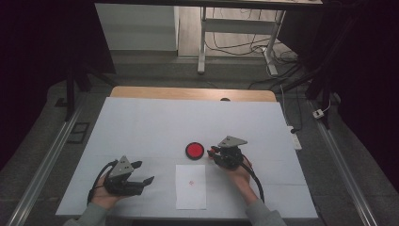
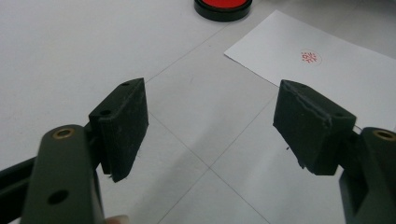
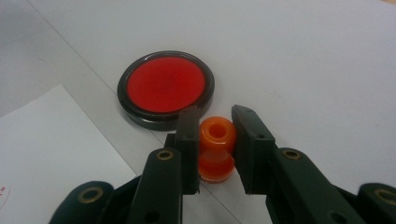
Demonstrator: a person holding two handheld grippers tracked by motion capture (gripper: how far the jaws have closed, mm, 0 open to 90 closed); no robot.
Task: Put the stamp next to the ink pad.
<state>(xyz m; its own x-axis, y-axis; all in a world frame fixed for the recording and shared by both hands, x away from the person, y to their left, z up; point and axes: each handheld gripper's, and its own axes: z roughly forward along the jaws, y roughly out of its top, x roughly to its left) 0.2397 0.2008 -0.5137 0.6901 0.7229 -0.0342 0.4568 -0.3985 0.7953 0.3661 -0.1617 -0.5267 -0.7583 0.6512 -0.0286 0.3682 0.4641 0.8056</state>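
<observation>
Pinched between the jaws of my right gripper (image 3: 214,140) is an orange stamp (image 3: 215,150), held just beside the round red ink pad (image 3: 166,88) in its black rim, nothing between them. Left of the pad lies a white paper sheet (image 2: 327,79) on the white table cover (image 1: 141,127), bearing a small red seal imprint (image 2: 309,57) too blurred to read. Well apart, my left gripper (image 2: 210,121) hangs over bare cover, jaws spread and empty.

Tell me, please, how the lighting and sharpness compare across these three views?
High view: dim, with dark corners; the white table is evenly lit. Left gripper view: near jaws soft, the red mark on the paper sheet slightly blurred. Right gripper view: brightest, with the orange stamp and red ink pad fairly sharp and faint glare on the pad's rim.
</observation>
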